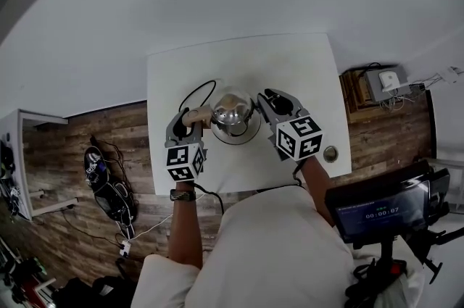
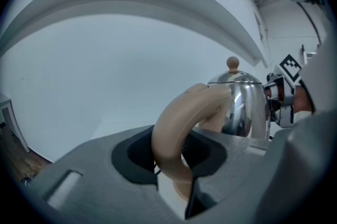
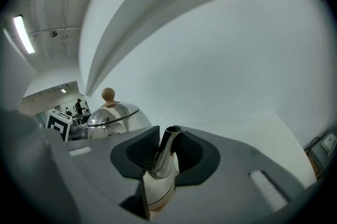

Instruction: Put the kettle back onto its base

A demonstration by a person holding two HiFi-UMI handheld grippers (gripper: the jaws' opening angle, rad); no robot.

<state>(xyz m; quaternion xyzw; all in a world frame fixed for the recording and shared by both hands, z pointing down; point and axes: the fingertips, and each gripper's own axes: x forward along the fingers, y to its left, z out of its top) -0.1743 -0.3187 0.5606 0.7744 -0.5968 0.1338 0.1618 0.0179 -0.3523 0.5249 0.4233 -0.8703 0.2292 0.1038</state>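
On one table (image 1: 181, 75), one kettle (image 1: 232, 109): left gripper (image 2: 171, 162) fingers (image 2: 131, 157) tight on handle (image 2: 176, 123), right gripper (image 3: 158, 161) fingers (image 3: 139, 153) on spout (image 3: 166, 146).

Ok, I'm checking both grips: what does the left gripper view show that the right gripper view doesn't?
Only the left gripper view: the kettle's beige handle clamped in the left tool. Only the right gripper view: the steel spout pinched in the right tool. Both: the kettle's shiny body and its lid knob.
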